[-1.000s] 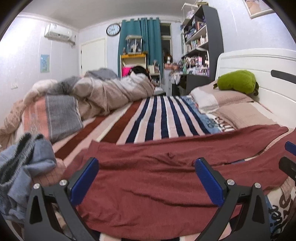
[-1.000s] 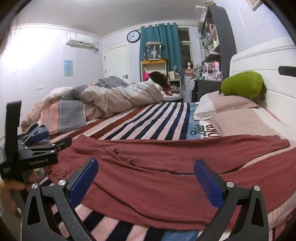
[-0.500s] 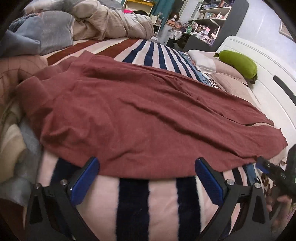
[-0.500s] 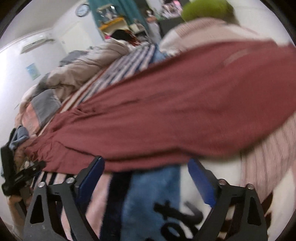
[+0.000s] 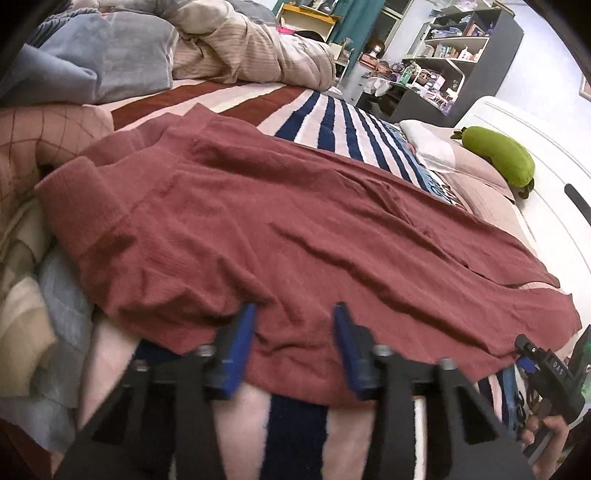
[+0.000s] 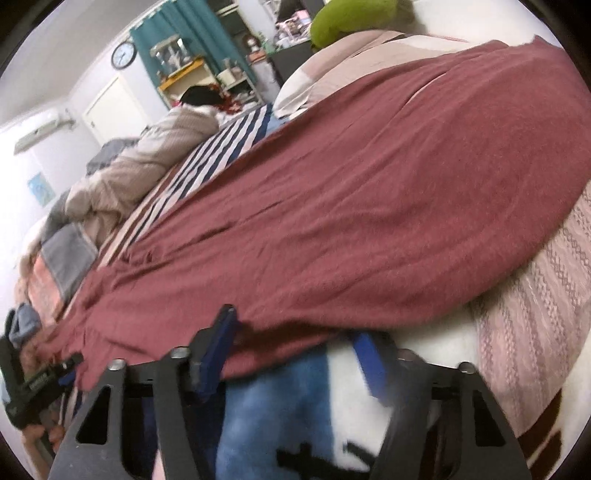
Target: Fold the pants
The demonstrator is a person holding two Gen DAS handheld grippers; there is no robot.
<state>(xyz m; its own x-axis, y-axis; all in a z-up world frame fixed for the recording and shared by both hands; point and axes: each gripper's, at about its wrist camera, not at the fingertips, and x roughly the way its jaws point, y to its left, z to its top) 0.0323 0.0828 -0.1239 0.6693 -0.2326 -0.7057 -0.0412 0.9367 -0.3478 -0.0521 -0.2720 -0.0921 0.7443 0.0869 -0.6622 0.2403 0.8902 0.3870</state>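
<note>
A bed (image 5: 314, 110) with a striped blanket is filling most of the room. Beyond its far side, teal curtains (image 6: 192, 33) are hanging beside a round wall clock (image 6: 124, 54) and a white door (image 6: 110, 107). An air conditioner (image 6: 44, 127) is sitting high on the pale wall left of the door. Dark shelving (image 5: 476, 55) crowded with small items is standing by the bed's white headboard (image 5: 535, 147). A rumpled duvet (image 5: 251, 48) is lying along the bed's far edge.

1 pair of dark red pants (image 5: 314, 221) on the bed. 2 grippers: left gripper (image 5: 293, 332) and right gripper (image 6: 295, 339). 1 green plush toy (image 5: 498, 162), 2 pillows (image 5: 476, 173) approx., 1 wall clock (image 6: 124, 55), 1 air conditioner (image 6: 44, 129), 1 striped blanket (image 5: 332, 118), 1 crumpled duvet (image 5: 251, 48).
</note>
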